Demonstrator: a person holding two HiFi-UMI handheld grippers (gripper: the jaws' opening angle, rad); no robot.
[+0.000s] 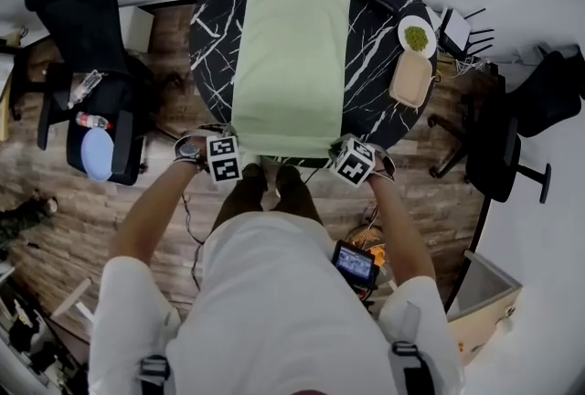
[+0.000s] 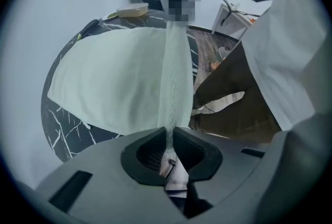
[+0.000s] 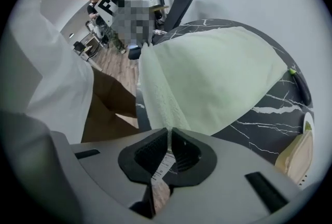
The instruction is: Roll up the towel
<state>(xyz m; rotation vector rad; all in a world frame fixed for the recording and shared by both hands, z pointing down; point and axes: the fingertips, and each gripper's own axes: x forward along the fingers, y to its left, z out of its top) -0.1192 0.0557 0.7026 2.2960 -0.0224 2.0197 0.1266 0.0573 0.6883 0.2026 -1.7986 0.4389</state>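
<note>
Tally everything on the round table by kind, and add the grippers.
green towel: 1
white dish of green bits: 1
tan tray: 1
dark pen-like stick: 1
grippers, left gripper and right gripper: 2
Total: 6

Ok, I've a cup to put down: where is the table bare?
Bare marble lies left of the towel, out to the table rim, and in a strip between towel and beige tray. The right rim is crowded: tray and white bowl.
</note>
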